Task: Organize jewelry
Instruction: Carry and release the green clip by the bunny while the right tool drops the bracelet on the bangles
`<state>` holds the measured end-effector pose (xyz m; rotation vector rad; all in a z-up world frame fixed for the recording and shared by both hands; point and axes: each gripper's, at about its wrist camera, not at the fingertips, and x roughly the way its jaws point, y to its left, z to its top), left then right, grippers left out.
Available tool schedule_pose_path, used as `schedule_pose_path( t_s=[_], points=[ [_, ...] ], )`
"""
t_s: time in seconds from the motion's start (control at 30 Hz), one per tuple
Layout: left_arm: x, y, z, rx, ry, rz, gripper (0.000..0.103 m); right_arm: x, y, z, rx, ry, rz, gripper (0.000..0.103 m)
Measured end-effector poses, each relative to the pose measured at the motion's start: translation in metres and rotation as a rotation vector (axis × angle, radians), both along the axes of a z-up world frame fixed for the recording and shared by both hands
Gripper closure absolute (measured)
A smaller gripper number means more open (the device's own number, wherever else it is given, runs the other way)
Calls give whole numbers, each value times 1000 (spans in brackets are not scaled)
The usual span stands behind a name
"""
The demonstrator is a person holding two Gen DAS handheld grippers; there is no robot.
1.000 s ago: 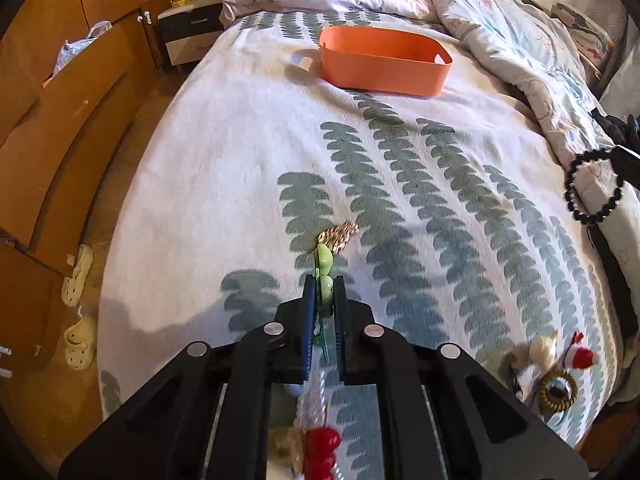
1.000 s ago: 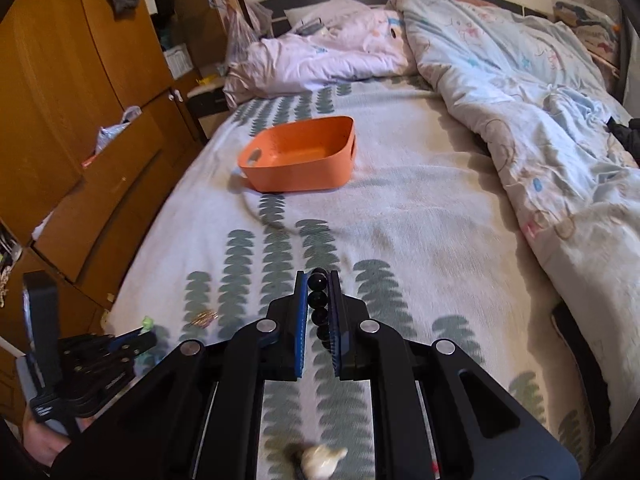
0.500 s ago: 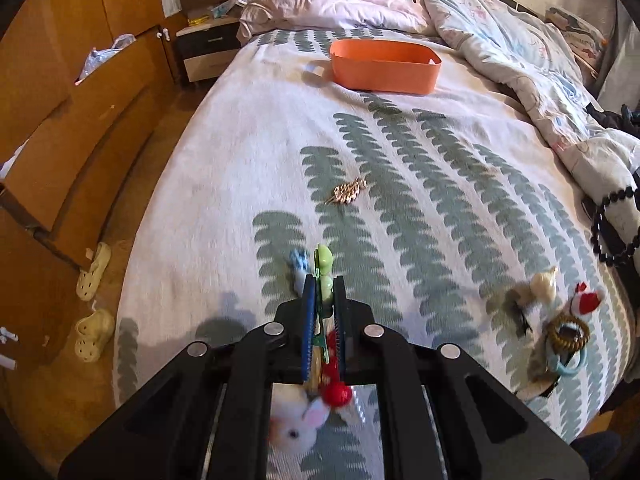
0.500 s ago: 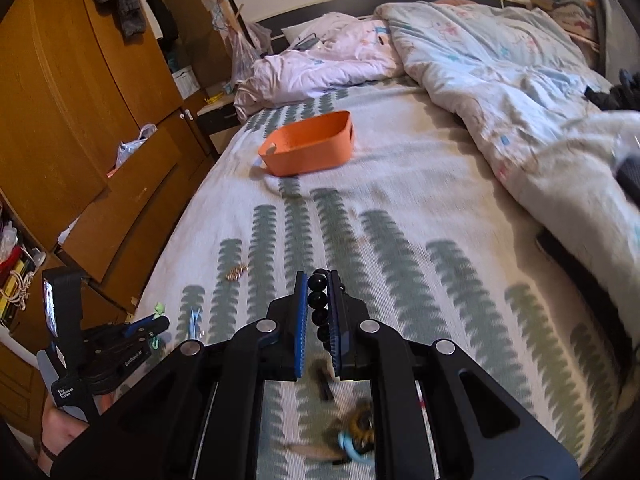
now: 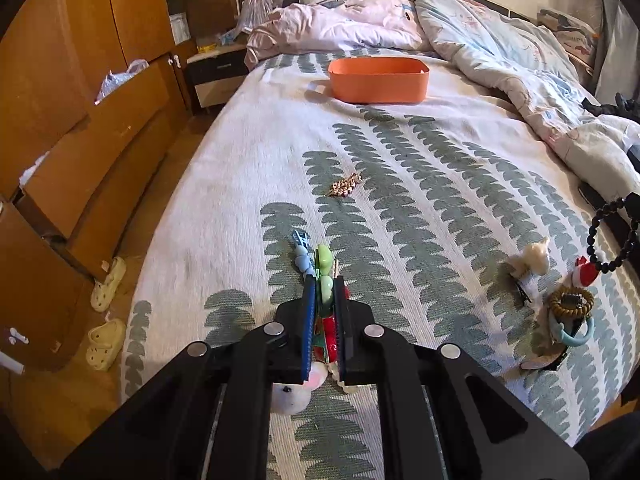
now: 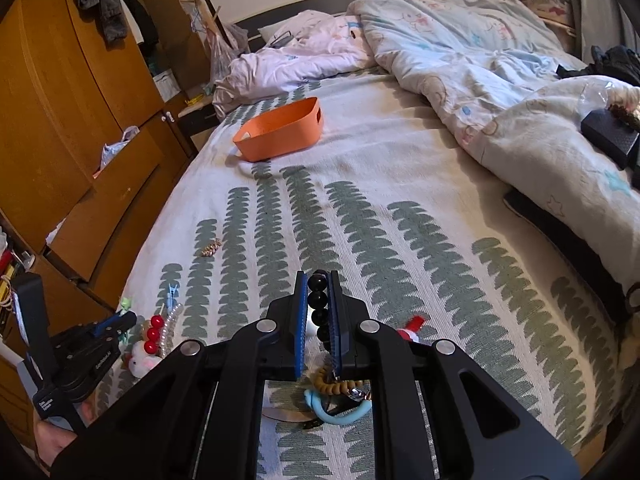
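Over the bed (image 5: 440, 184) | left tongs (image 5: 325, 284) grip green clip (image 5: 323, 258) | right tongs (image 6: 318, 280) grip black bead bracelet (image 6: 318, 300)

Green hair clip (image 5: 325, 276) and black bead bracelet (image 6: 319, 301) held up; orange basket (image 5: 378, 80) upright on bed.

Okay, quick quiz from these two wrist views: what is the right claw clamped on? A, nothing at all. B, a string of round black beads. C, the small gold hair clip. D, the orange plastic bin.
B: the right claw is shut on a string of round black beads, while the small gold hair clip lies loose on the bedspread and the orange plastic bin sits farther up the bed.
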<state>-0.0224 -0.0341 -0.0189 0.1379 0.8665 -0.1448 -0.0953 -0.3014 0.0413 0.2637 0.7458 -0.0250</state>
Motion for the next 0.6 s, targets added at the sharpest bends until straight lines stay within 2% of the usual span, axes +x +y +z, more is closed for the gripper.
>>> schedule_pose_path(
  t_s=[0.6],
  points=[
    [-5, 3, -3, -6, -33, -6, 91, 3, -2, -9, -43, 3, -22, 91]
  ],
)
